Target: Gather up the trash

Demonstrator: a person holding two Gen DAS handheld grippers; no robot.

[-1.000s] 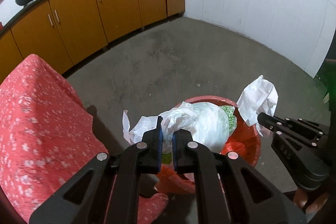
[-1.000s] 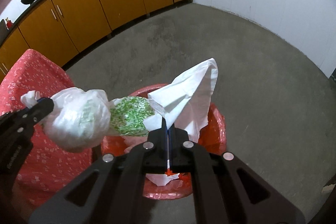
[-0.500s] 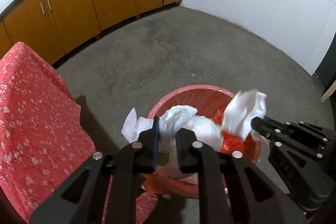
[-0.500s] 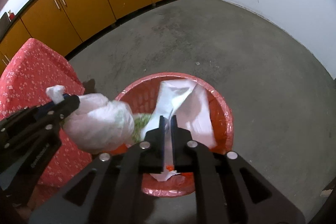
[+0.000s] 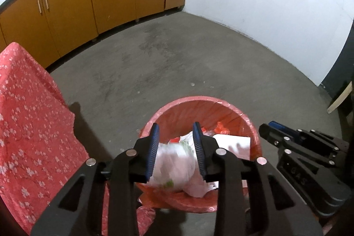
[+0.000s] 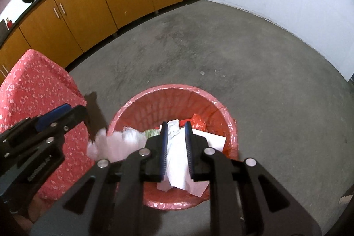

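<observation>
Trash sat right below both claws, over the mouth of the red-lined bin (image 5: 205,103). The white plastic bag (image 5: 174,167), blurred, lay between the left gripper (image 5: 176,143) pads, whose jaws were opening with nothing pinched, so it looked to be dropping straight down. Beside it, the white paper (image 6: 177,160) lay lengthwise away from the right gripper (image 6: 176,143), its jaws opening too, narrower, the sheet loose between them and resting in the bin. Both hands pitched steeply down at the floor, side by side, left one hard by the red floral cloth (image 5: 26,121). Next move, I reckoned, called for lifting clear.
</observation>
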